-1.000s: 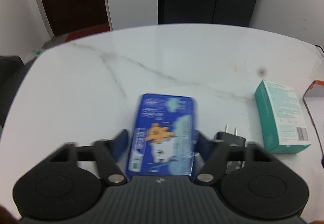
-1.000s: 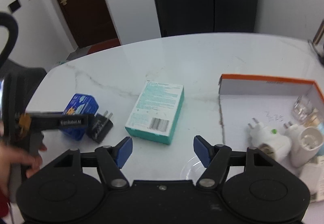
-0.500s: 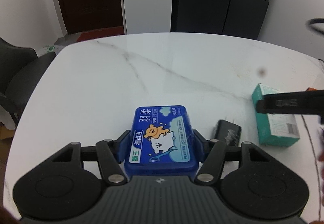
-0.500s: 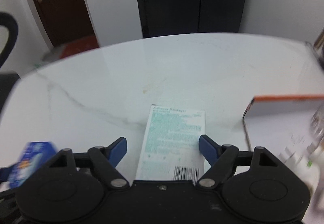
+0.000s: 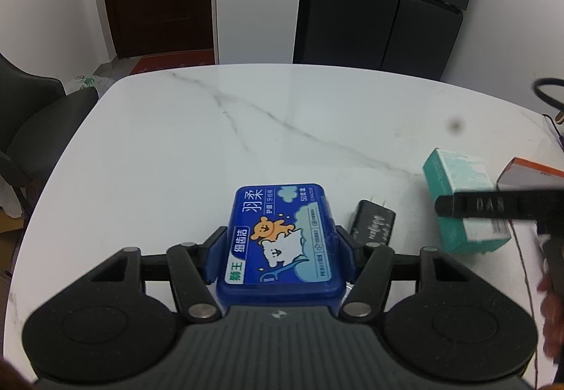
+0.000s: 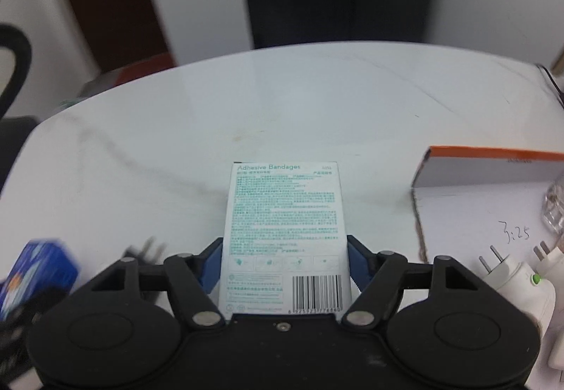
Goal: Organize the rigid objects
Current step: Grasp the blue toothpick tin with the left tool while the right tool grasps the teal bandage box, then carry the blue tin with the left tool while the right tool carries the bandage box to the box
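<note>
Left wrist view: the left claw (image 5: 278,245) is clenched on the blue floss box (image 5: 282,238), both pads against its sides, a black plug adapter (image 5: 373,222) just beside the right finger. Right wrist view: the right claw (image 6: 283,264) is closing; the bandage box (image 6: 283,231) lies between its fingers, which stand close to its sides without clearly pressing.

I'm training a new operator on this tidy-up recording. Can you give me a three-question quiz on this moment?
1. True or false: the left gripper is shut on the blue case.
2. What straddles the bandage box? A) right gripper B) a bare hand
3. Fill in: the black charger lies on the ____.

Key: 1 true; 2 A, its jaws closing but not yet pressing; 3 table.
</note>
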Action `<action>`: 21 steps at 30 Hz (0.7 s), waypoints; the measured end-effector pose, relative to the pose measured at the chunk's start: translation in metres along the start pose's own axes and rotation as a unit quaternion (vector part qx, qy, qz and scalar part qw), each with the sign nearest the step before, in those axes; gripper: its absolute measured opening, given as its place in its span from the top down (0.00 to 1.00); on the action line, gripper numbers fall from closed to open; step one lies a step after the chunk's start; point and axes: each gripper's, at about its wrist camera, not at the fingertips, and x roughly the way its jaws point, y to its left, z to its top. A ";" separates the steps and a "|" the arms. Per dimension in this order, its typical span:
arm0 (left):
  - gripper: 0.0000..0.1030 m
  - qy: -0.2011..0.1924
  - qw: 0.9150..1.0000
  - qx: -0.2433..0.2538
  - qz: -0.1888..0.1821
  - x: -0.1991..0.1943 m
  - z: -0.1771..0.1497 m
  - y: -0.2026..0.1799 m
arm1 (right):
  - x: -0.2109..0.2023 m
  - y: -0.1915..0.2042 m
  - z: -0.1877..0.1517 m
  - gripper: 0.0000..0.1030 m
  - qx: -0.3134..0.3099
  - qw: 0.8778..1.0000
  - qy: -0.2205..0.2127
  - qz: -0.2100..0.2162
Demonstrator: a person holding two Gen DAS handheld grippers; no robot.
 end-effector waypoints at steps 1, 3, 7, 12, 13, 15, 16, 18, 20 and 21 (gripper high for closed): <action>0.39 -0.002 1.000 -0.002 0.002 -0.001 0.000 0.001 | -0.009 0.000 -0.006 0.19 -0.010 1.000 -0.005 0.005; 0.39 -0.006 1.000 -0.005 0.007 -0.005 0.000 0.001 | -0.025 0.003 -0.017 0.19 -0.036 0.999 -0.019 0.006; 0.39 -0.014 1.000 -0.014 0.010 -0.022 -0.006 -0.002 | -0.058 0.003 -0.035 0.19 -0.064 0.997 -0.038 0.007; 0.39 -0.021 1.000 -0.011 0.006 -0.041 -0.014 -0.011 | -0.091 0.000 -0.041 0.19 -0.065 0.997 -0.045 0.020; 0.39 -0.022 1.000 -0.013 0.004 -0.046 -0.015 -0.013 | -0.091 0.006 -0.040 0.19 -0.067 0.997 -0.044 0.019; 0.39 -0.023 1.000 -0.012 -0.001 -0.054 -0.018 -0.017 | -0.100 0.003 -0.044 0.19 -0.067 0.997 -0.042 0.017; 0.39 -0.024 1.000 -0.009 -0.001 -0.058 -0.019 -0.020 | -0.106 0.001 -0.046 0.19 -0.067 0.997 -0.040 0.016; 0.39 -0.024 1.000 -0.009 0.000 -0.067 -0.022 -0.025 | -0.115 -0.001 -0.050 0.19 -0.068 0.997 -0.040 0.015; 0.39 -0.024 1.000 -0.013 0.001 -0.074 -0.024 -0.033 | -0.123 -0.005 -0.052 0.19 -0.069 0.997 -0.040 0.017; 0.39 -0.024 1.000 -0.015 0.003 -0.078 -0.026 -0.035 | -0.127 -0.008 -0.054 0.19 -0.070 0.997 -0.040 0.019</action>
